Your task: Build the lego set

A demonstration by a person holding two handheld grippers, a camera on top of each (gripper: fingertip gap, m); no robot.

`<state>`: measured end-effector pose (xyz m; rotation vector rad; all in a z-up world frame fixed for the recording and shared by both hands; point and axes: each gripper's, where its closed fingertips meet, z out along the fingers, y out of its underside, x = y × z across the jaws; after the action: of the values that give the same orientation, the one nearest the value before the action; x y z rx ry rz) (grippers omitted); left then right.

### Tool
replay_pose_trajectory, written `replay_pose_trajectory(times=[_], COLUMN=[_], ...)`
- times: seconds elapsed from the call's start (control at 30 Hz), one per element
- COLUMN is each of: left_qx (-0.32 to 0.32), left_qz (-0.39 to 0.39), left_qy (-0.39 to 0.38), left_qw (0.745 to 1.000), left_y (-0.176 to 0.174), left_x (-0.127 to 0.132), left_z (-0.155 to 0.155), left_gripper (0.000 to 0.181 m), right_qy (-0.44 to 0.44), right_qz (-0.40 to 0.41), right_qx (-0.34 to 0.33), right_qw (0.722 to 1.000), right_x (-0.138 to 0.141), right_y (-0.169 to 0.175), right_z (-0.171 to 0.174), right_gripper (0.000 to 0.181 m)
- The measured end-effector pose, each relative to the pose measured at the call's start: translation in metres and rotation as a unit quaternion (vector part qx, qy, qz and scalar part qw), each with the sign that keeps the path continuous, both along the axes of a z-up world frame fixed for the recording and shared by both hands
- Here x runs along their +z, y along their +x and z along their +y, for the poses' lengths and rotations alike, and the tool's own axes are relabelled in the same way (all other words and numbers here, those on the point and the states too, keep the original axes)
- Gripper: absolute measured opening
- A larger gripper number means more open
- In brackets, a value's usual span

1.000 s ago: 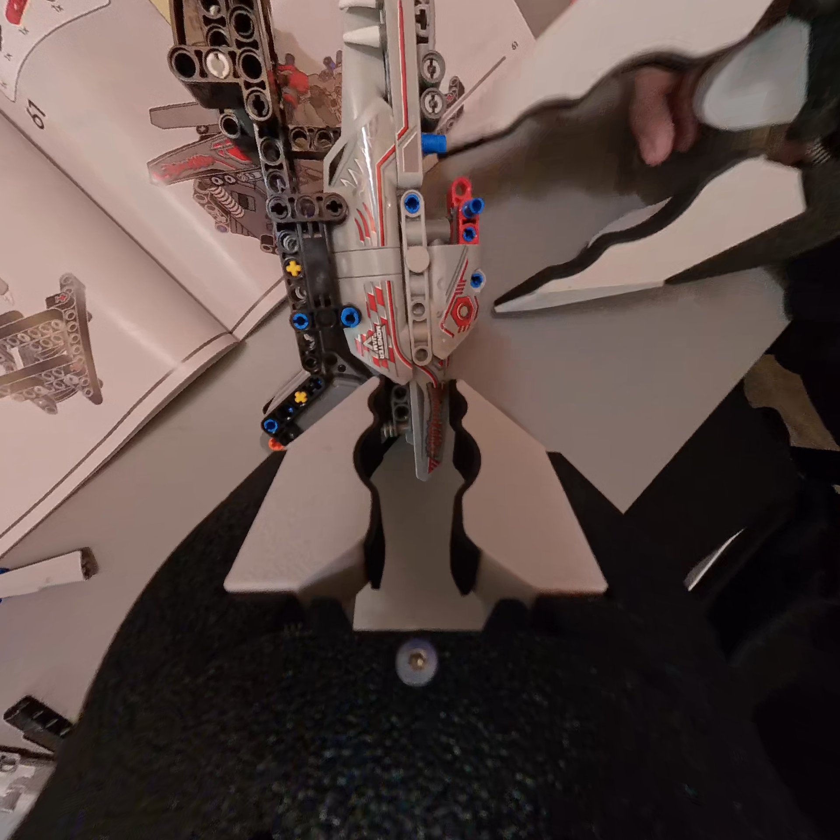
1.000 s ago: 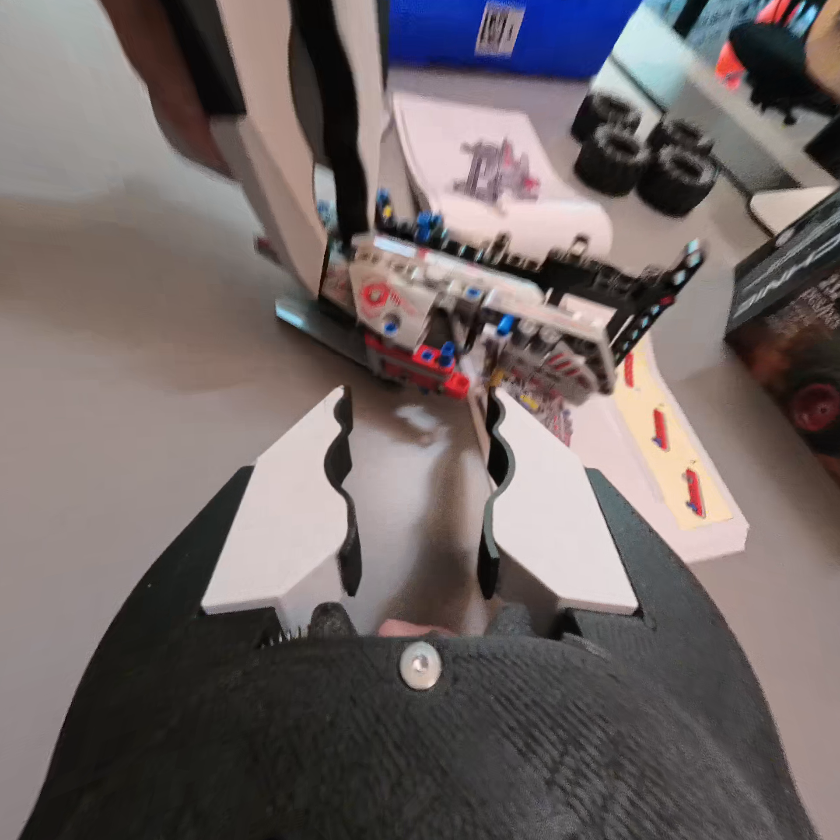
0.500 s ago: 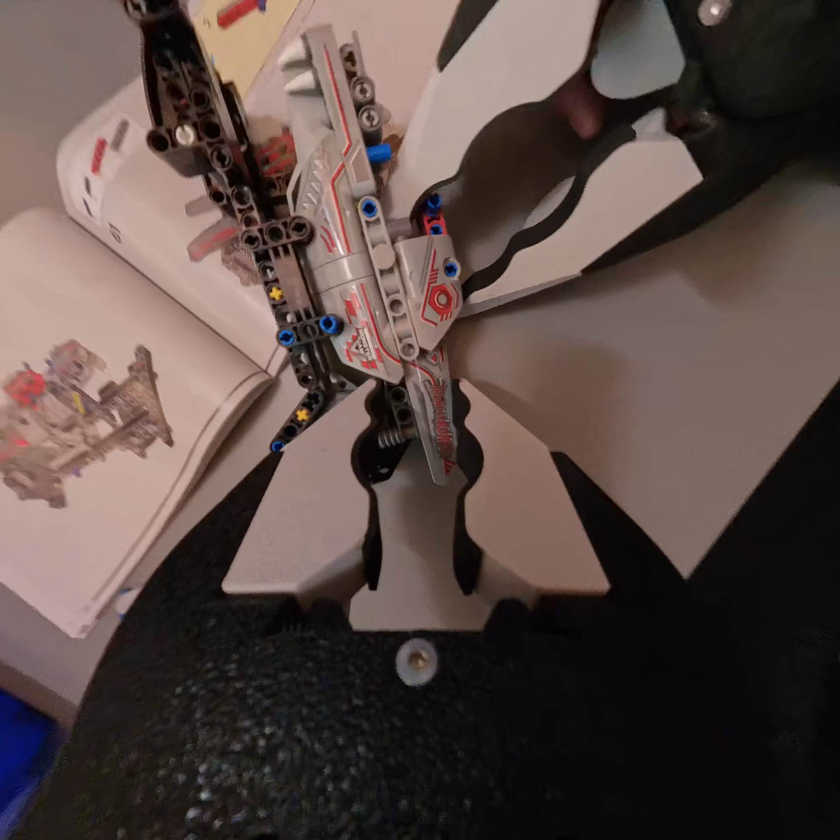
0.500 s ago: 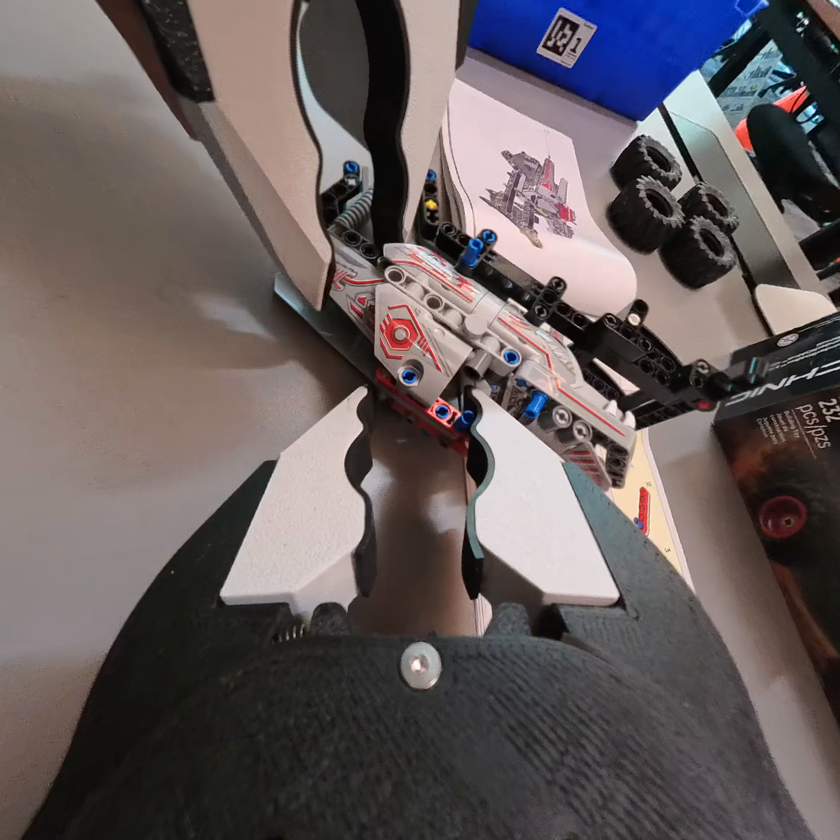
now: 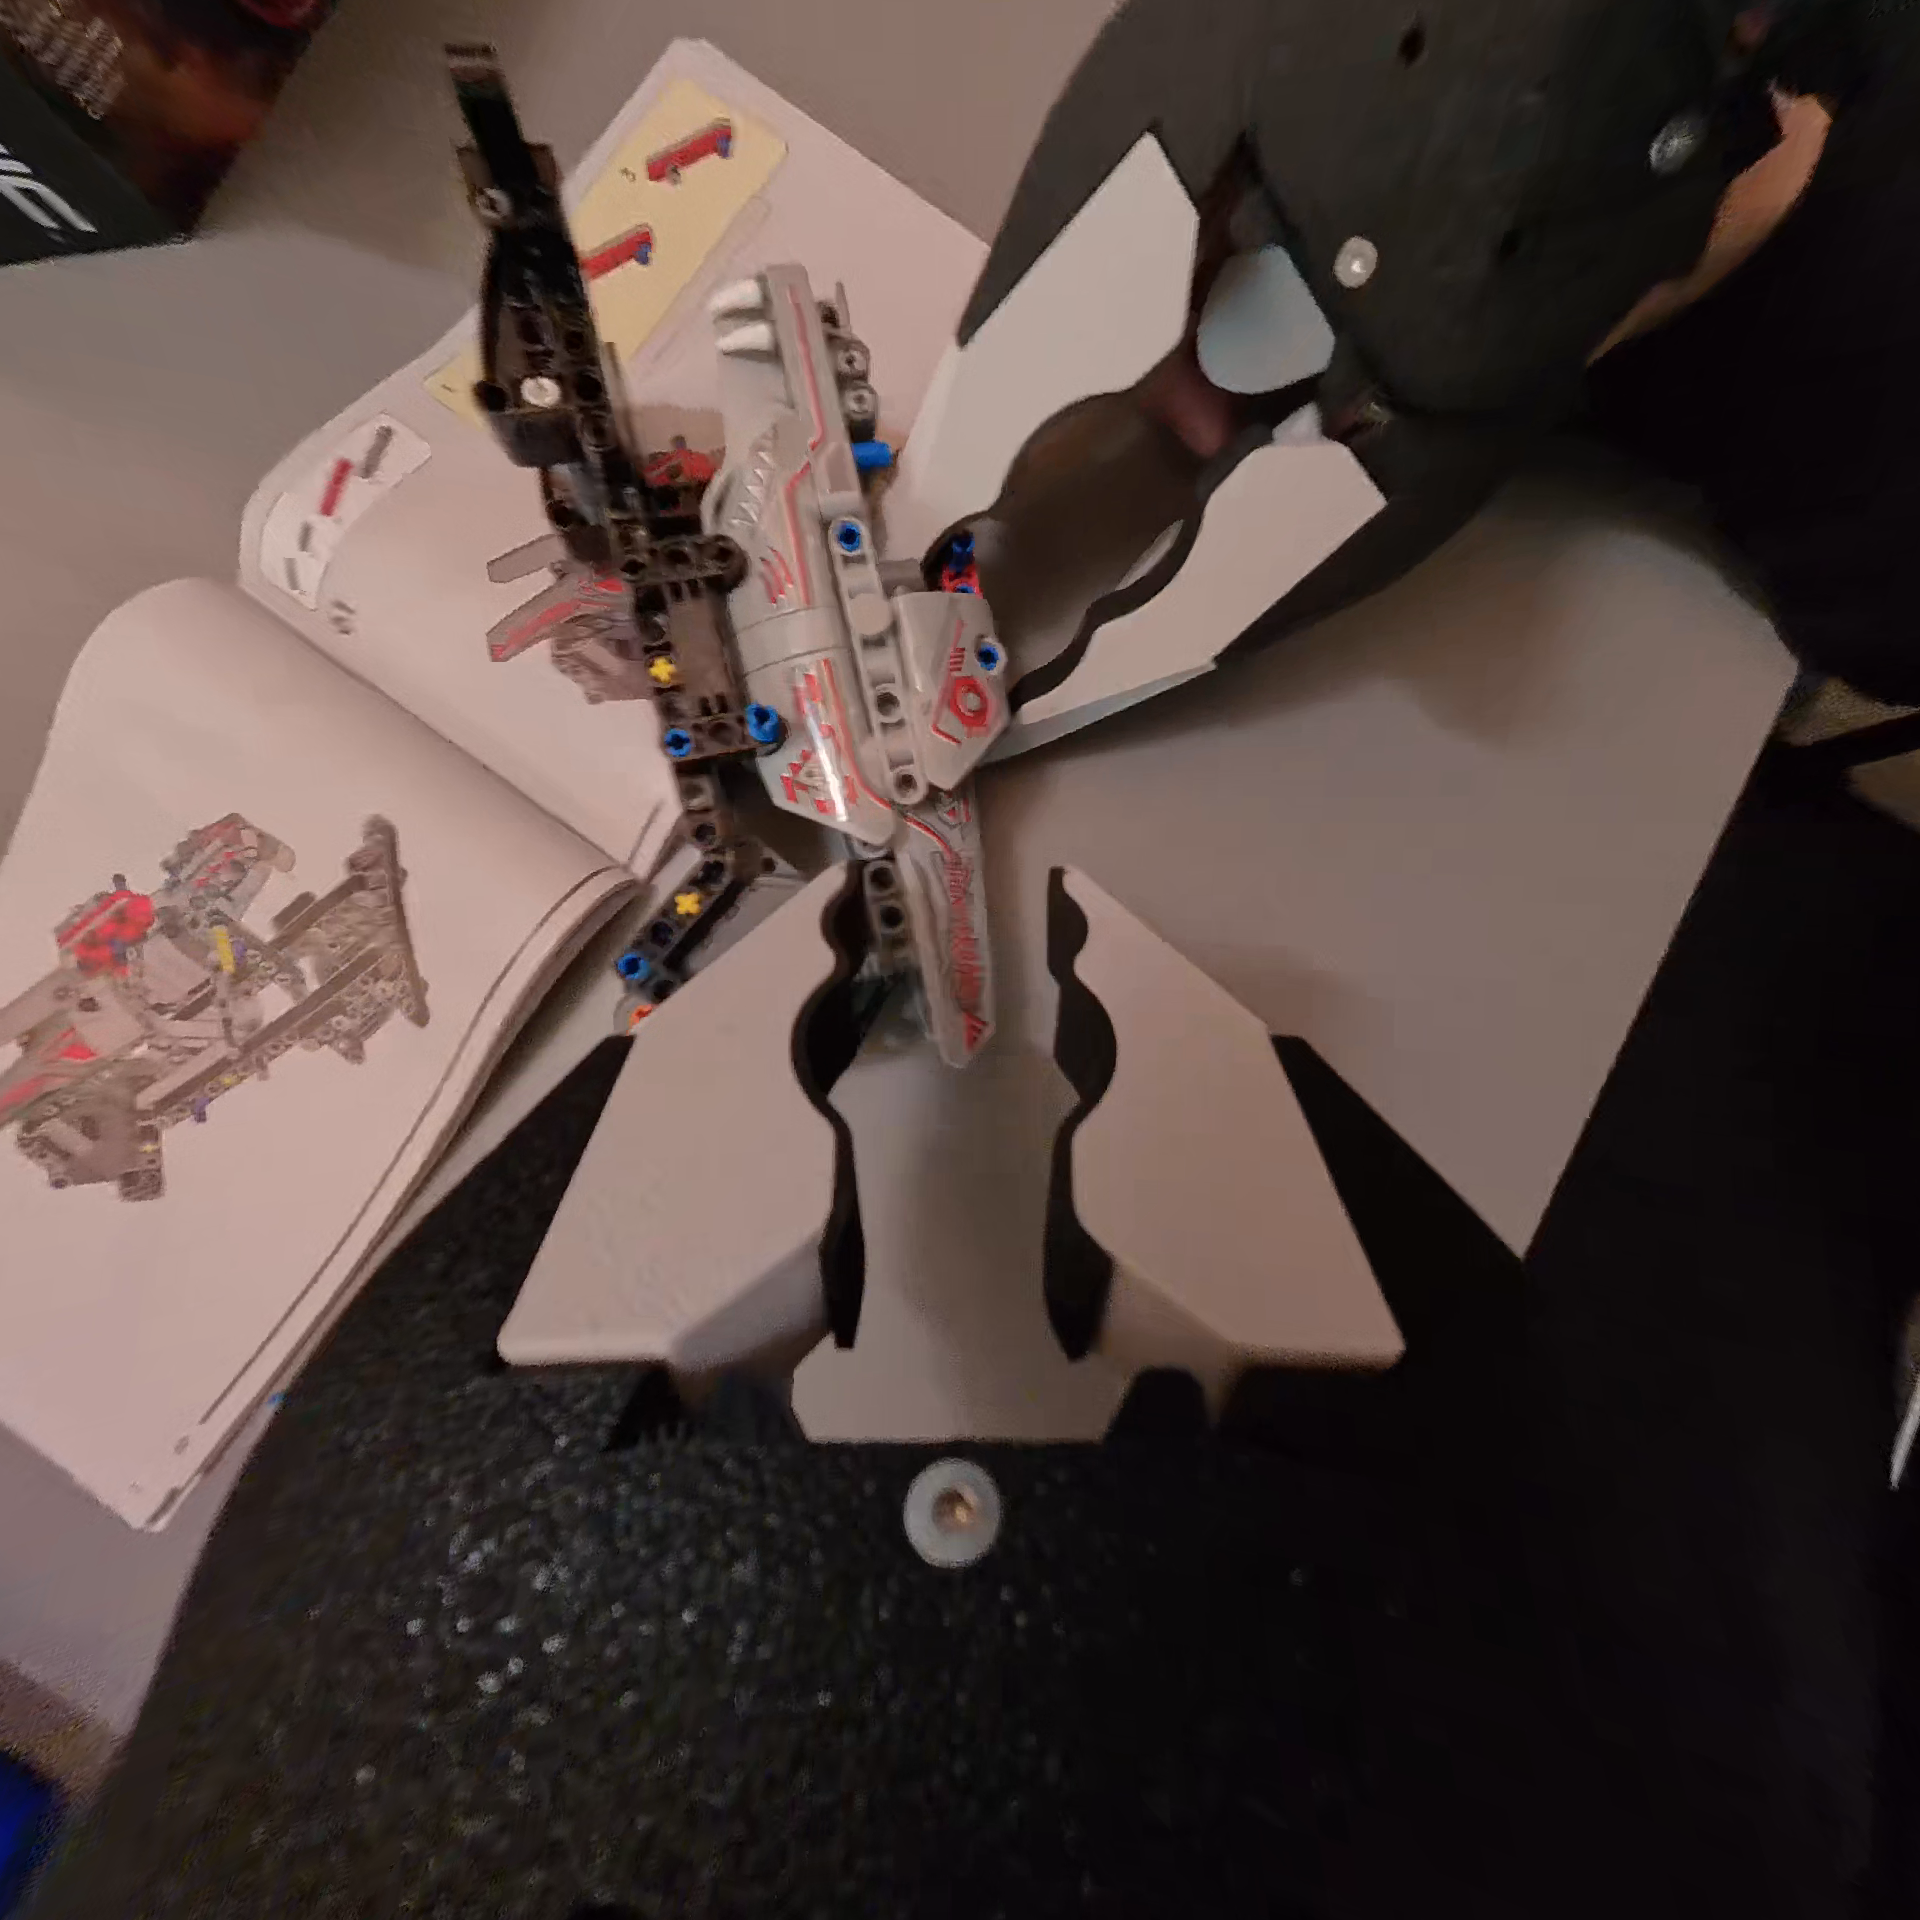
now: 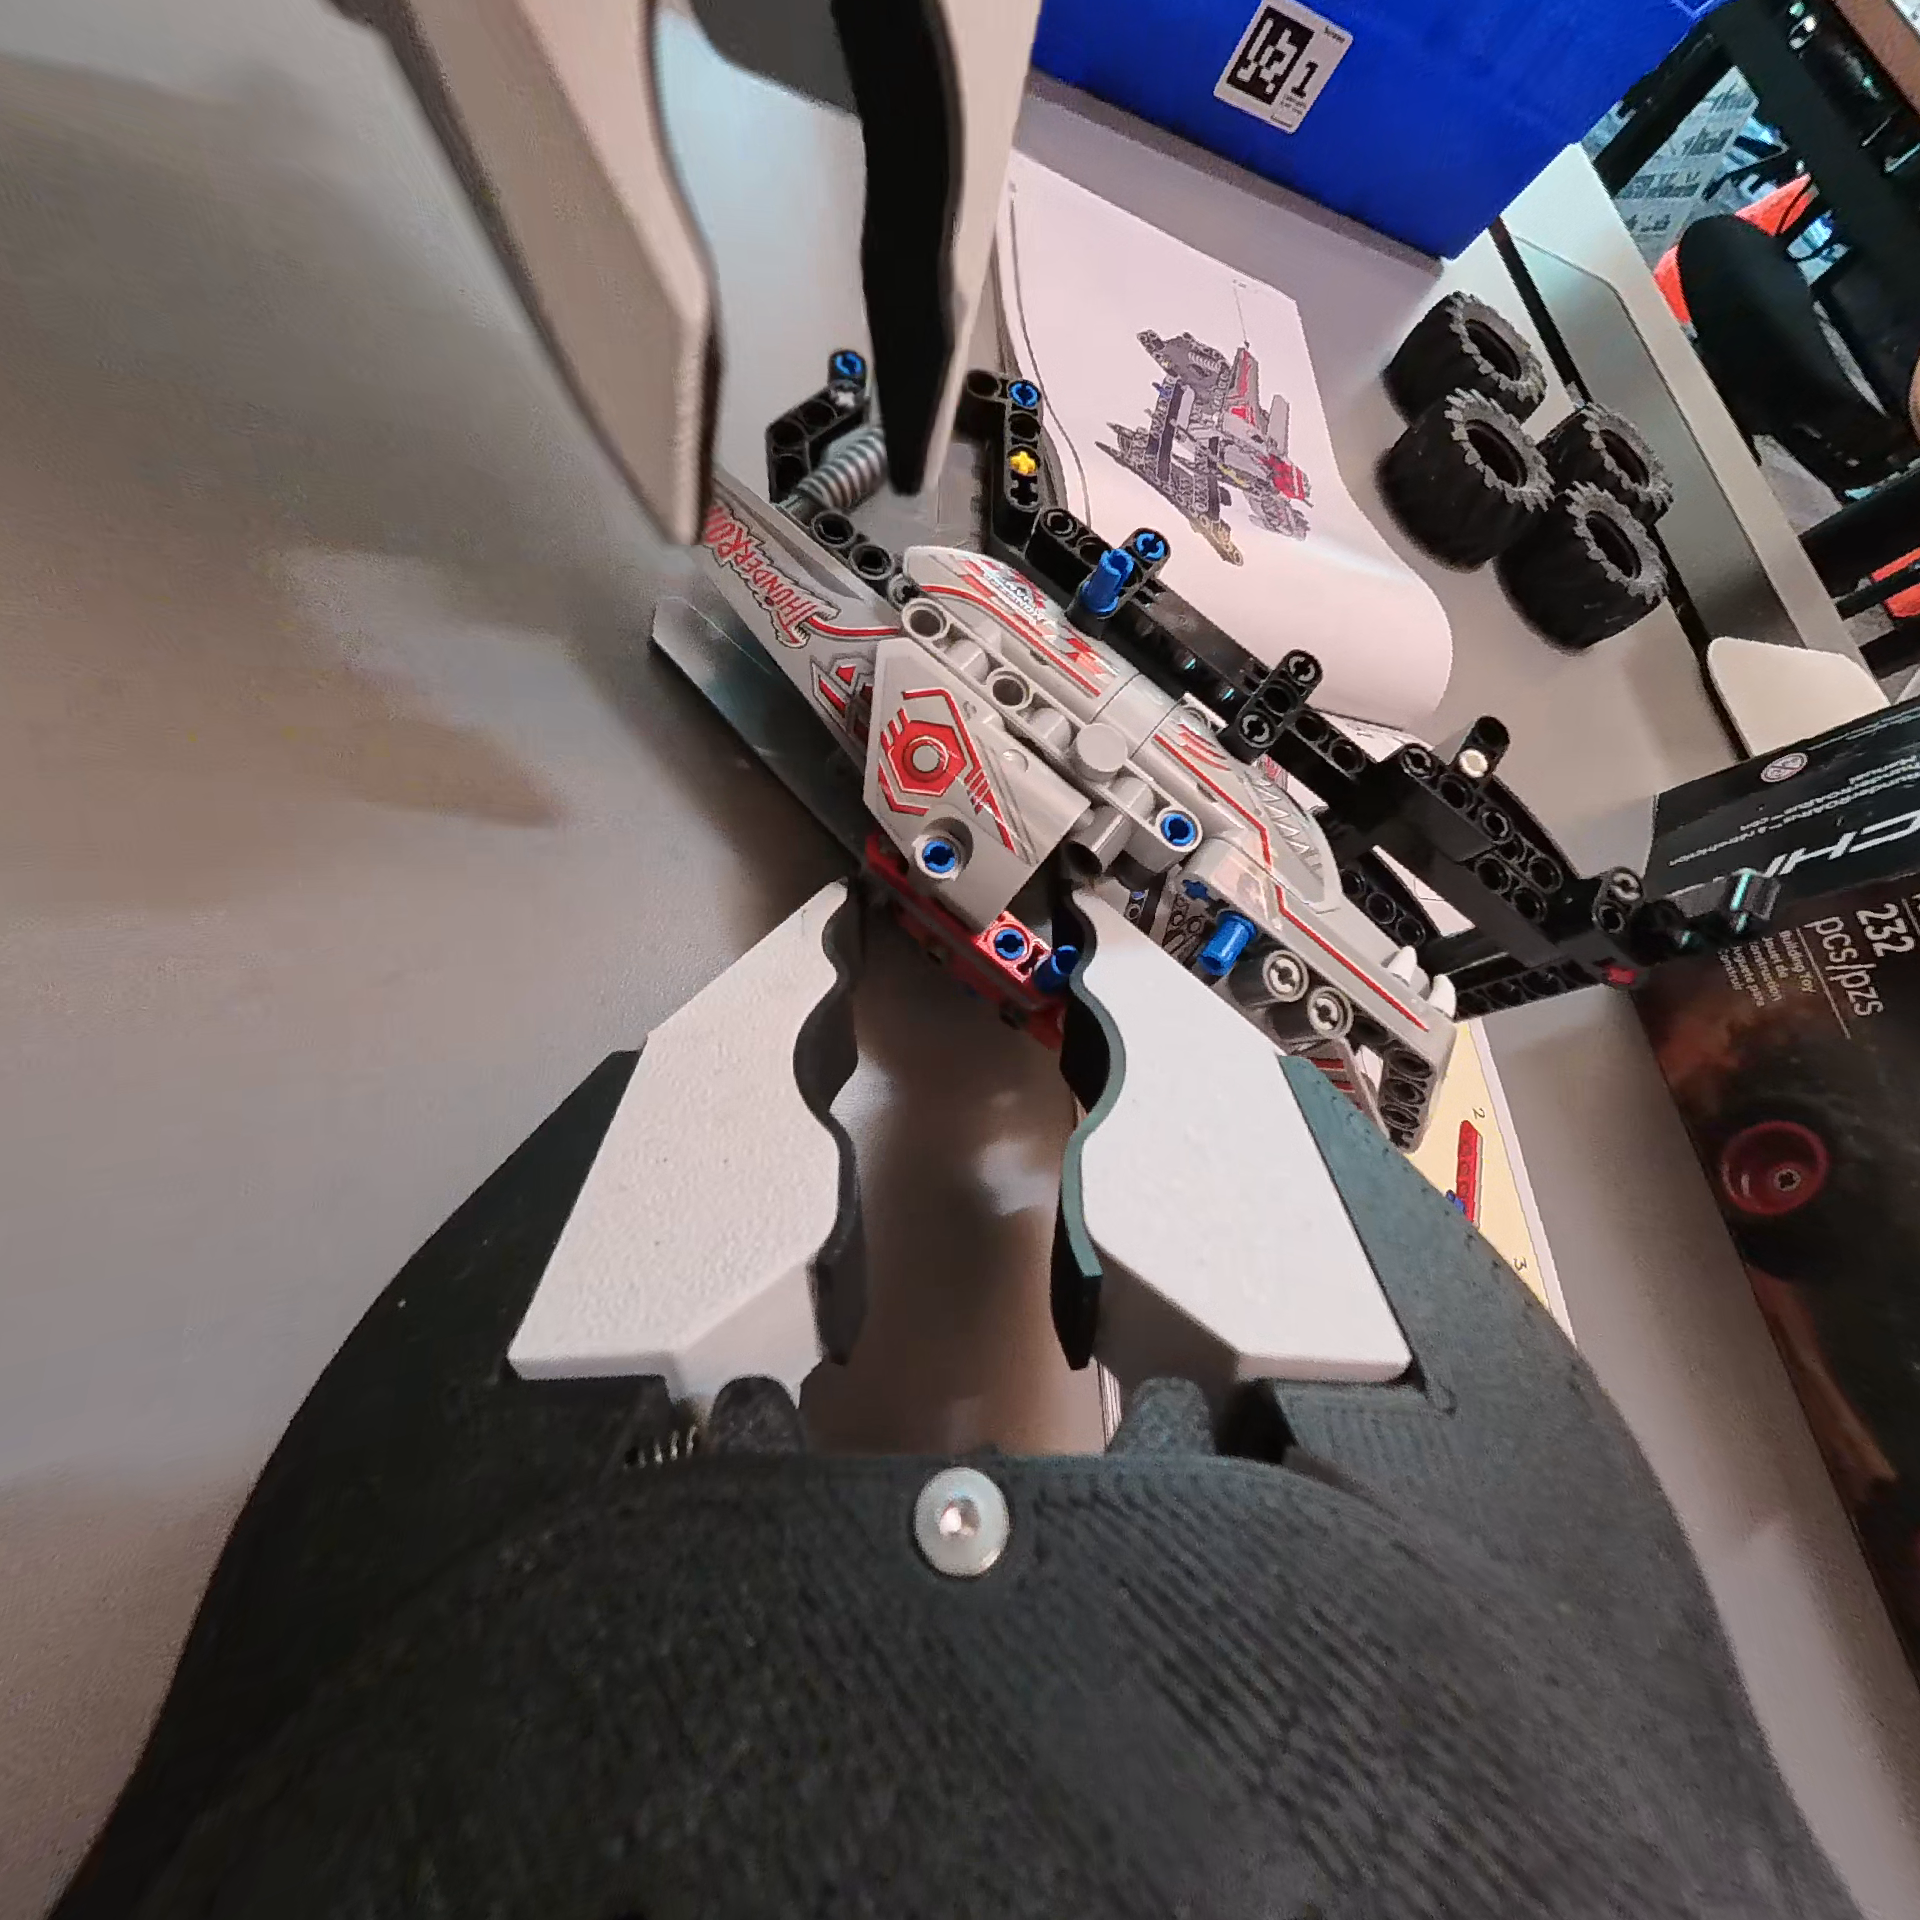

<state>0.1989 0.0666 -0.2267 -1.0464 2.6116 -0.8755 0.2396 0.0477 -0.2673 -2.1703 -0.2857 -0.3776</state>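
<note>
- The lego model, grey panels with red stripes on a black frame, sits at the centre of the left wrist view, above the open instruction booklet on the grey desk.
- The left gripper has its jaws around the model's narrow grey tail, gripping it (a gap shows on the right side).
- The right gripper reaches in from the lower part of its own view, jaws parted around the model's red part; whether they clamp it I cannot tell.
- Four black tyres lie at upper right, beside a blue bin and a dark box.
</note>
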Motion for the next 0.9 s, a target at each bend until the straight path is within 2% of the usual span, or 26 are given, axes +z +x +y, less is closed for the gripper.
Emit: replay_pose_trajectory(times=[0.1, 0.2, 0.3, 0.33, 0.43, 0.53, 0.63, 0.8, 0.9], left_qx=[-0.014, -0.016, 0.000, 0.010, 0.031, 0.013, -0.002, 0.023, 0.016], left_qz=[-0.018, 0.004, 0.067, 0.075, 0.057, 0.068, 0.066, 0.087, 0.093], left_qy=[0.048, 0.088, 0.081, 0.084, 0.125, 0.141, 0.161, 0.151, 0.154], left_qw=[0.999, 0.996, 0.994, 0.994, 0.990, 0.988, 0.985, 0.984, 0.984], left_y=[0.006, 0.009, 0.006, 0.008, 0.020, 0.017, 0.017, 0.019, 0.019], left_x=[0.001, -0.004, -0.011, -0.011, -0.008, -0.012, -0.012, -0.006, -0.004], left_z=[0.011, 0.012, 0.005, 0.005, 0.016, 0.014, 0.014, 0.020, 0.021], left_gripper=[0.014, 0.014, 0.017, 0.013, 0.009, 0.000, 0.000, 0.005, 0.005], right_qy=[-0.001, -0.001, -0.001, -0.002, -0.002, -0.002, -0.001, -0.001, -0.001], right_qz=[0.002, 0.002, 0.003, 0.004, 0.005, 0.001, -0.001, -0.003, -0.003], right_qx=[0.002, 0.003, 0.004, 0.004, 0.004, 0.005, 0.005, 0.007, 0.009], right_qw=[1.000, 1.000, 1.000, 1.000, 1.000, 1.000, 1.000, 1.000, 1.000], right_x=[0.000, 0.000, 0.000, 0.000, -0.001, -0.001, 0.000, 0.000, 0.000], right_y=[-0.001, -0.001, -0.001, -0.001, -0.001, -0.001, -0.002, -0.002, -0.003], right_z=[0.000, 0.000, 0.000, 0.000, 0.000, 0.000, -0.001, -0.001, -0.001], right_gripper=[0.034, 0.034, 0.034, 0.034, 0.033, 0.033, 0.033, 0.032, 0.032])
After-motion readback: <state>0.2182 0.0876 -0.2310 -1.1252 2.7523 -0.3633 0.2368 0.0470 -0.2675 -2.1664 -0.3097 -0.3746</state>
